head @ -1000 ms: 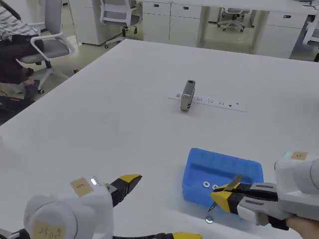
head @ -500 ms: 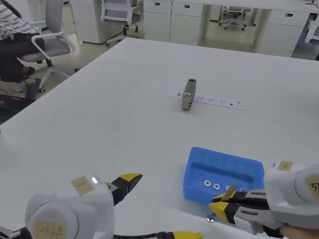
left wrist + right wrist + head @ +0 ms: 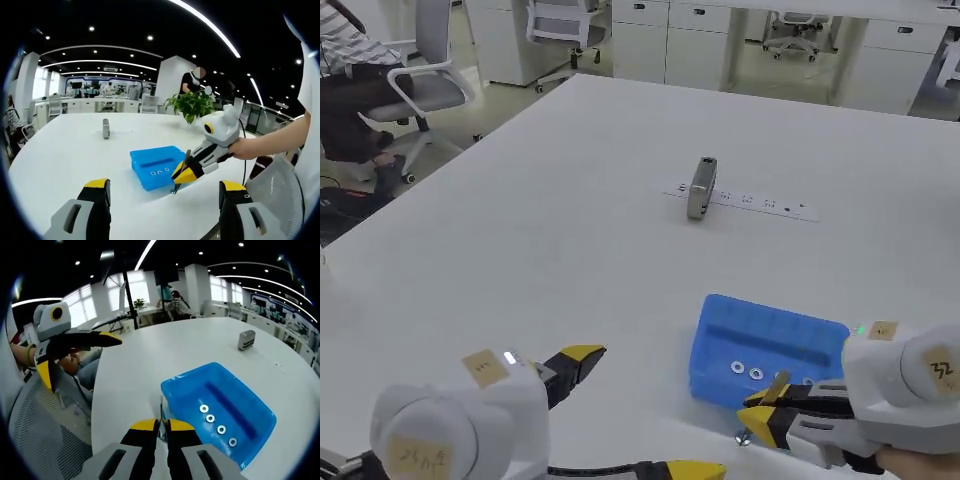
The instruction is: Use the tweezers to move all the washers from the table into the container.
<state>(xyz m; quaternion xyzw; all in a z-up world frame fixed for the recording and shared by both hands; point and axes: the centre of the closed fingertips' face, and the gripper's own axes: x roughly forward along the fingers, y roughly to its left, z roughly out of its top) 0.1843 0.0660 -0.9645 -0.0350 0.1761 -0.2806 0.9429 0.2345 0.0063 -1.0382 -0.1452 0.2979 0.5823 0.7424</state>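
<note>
Head view caught the right gripper (image 3: 758, 412) at the near edge of the white table (image 3: 570, 220), its yellow jaws pressed together on a pair of tweezers (image 3: 778, 385). The tweezers' tips pointed down at a lone washer (image 3: 742, 438) lying on the tabletop just beside the near wall of the blue container (image 3: 765, 322). Whether the tips were touching that washer could not be told from any view. Other washers (image 3: 210, 418) lay in a row on the container's floor, four by the count in the right gripper view. The left gripper (image 3: 638, 412) hung over the table to the left of the container, its jaws wide apart and holding nothing. A small grey block (image 3: 699, 188) stood farther back on the table, well apart from the work.

The washer appeared to be a thin, flat metal ring, which would likely make it light, rigid and slick, and awkward to lift because it lay flush on a smooth surface. The surest hold was judged to be across the ring's band, one tweezer tip through the hole and the other outside the rim, with a gentle squeeze, since too hard a pinch on so small a piece could flick it away
</note>
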